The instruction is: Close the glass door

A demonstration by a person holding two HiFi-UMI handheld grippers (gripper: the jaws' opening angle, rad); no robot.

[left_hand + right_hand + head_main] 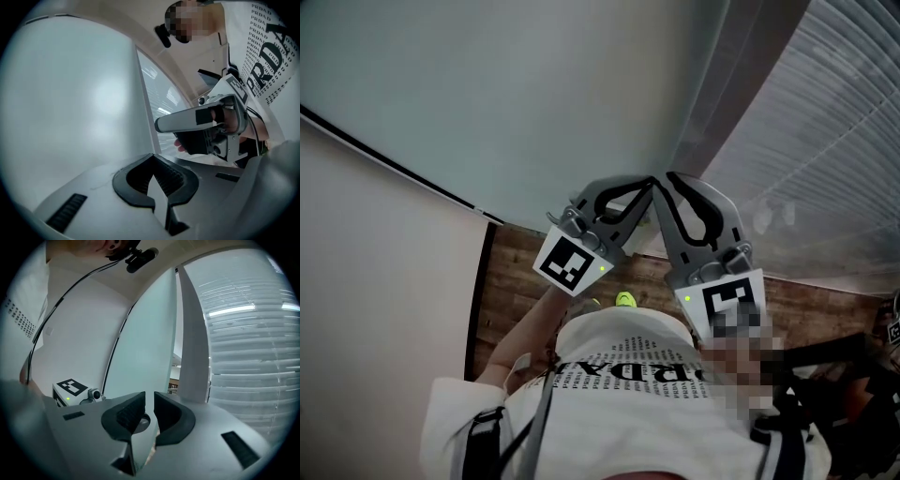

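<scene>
Door edge: we see the glass door as one frosted sheet. Its free upright edge runs down to where both grippers meet.
Open room: from the right gripper view we find a narrow slit between that edge and a pale upright post, so the door is not fully closed.
Left gripper: we see its jaws drawn almost together, with a thin pale sliver of the door's edge pinched between them.
Right gripper: it has the same narrow hold, with the pane passing down between its dark pads.
Materials: we note smooth matte glass on the door and ridged black rubber on the jaws. Beside the post is a panel with horizontal ribs, and below is a wooden plank floor.
Count: we count one door, one post and two grippers. There are two marker cubes, one at the left and one at the right.
</scene>
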